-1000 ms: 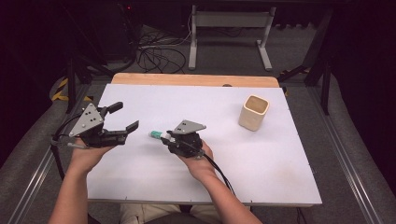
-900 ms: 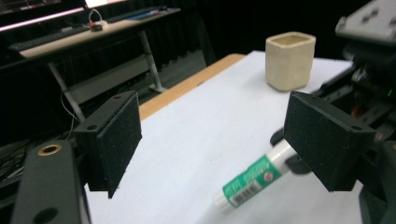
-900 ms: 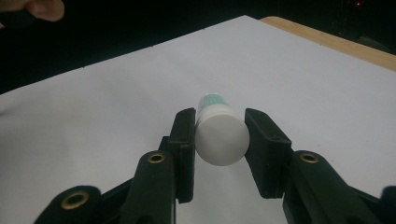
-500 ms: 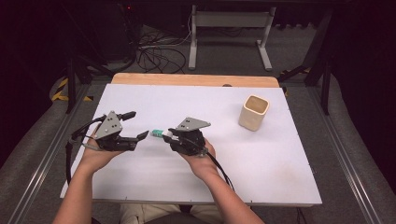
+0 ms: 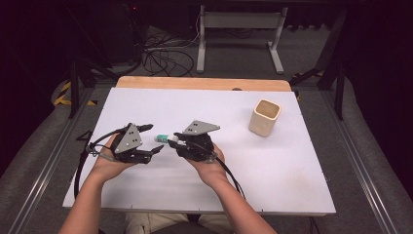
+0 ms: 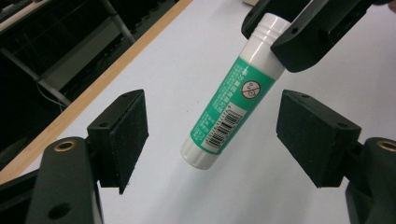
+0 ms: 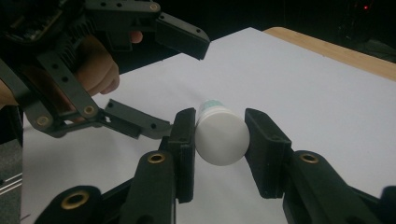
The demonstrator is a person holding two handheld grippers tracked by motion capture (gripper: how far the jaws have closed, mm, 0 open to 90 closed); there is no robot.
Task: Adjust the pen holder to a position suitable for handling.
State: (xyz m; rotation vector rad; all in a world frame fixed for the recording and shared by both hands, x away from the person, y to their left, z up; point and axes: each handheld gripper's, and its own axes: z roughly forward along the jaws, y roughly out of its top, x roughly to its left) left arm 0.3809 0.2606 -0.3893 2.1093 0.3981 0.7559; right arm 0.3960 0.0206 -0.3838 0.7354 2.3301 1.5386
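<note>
Glue stick, clenched at its white cap by the right gripper, now sits between the released jaws of the left gripper, which has closed in; handover or uncapping appears imminent.

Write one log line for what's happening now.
right hand-held gripper: shut on glue stick | left hand-held gripper: open around it | cup: upright

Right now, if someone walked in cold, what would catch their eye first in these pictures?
The green and white glue stick, held off the white table near its left front, clamped at its white cap end by the right gripper. The left gripper faces it, jaws open on either side of the stick's free end. A cream square cup stands alone far right.
</note>
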